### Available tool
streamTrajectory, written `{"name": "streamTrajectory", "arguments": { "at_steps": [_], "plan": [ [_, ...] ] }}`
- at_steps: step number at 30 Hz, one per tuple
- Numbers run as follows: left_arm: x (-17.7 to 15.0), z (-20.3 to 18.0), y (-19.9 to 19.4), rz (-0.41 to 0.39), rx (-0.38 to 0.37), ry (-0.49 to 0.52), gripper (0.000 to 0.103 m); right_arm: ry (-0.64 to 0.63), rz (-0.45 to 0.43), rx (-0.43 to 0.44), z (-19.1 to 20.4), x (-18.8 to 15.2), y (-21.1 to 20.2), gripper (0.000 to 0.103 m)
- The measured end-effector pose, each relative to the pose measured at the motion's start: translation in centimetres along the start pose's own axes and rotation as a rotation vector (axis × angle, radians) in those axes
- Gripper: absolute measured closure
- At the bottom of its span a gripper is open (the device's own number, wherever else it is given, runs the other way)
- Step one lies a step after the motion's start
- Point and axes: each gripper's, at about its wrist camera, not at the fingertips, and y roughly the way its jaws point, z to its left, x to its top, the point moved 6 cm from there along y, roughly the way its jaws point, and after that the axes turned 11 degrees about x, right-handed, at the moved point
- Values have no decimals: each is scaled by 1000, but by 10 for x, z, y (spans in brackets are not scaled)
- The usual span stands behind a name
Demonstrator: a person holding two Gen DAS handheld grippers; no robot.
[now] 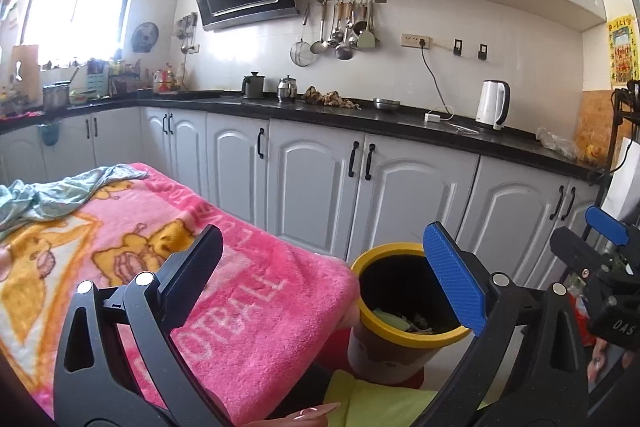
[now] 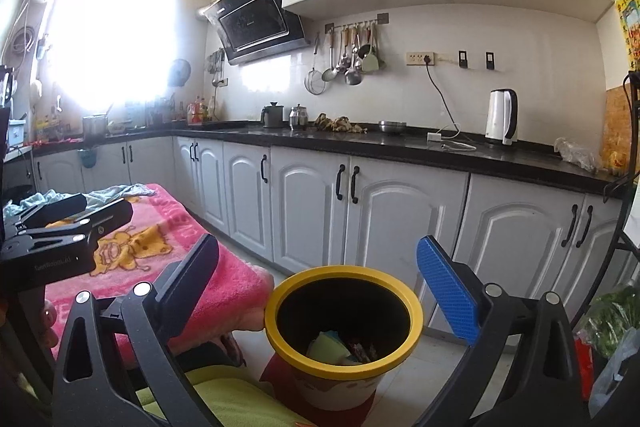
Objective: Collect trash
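Right wrist view looked down into a yellow-rimmed trash bin [image 2: 344, 323] at six o'clock, holding crumpled paper and wrappers [image 2: 340, 349] at its bottom. It stood on the floor just beside the pink blanket [image 2: 224, 279]. The right gripper [image 2: 318, 287] was spread wide and held nothing, as was the left gripper [image 1: 324, 275], with the bin at its five o'clock.

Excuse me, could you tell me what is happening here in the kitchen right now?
A person holds two grippers over a yellow-rimmed trash bin beside a table under a pink blanket. The left hand-held gripper and the right hand-held gripper are both open and empty. The bin already holds some scraps, and no loose trash shows on the blanket.
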Motion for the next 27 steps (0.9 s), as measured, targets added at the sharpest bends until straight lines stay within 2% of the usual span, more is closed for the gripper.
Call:
{"name": "streamTrajectory", "arguments": {
  "at_steps": [27],
  "plan": [
    [0,3,-3,-2,4,-14,11,-17,19,7,7,-4,7,6]
  ]
}}
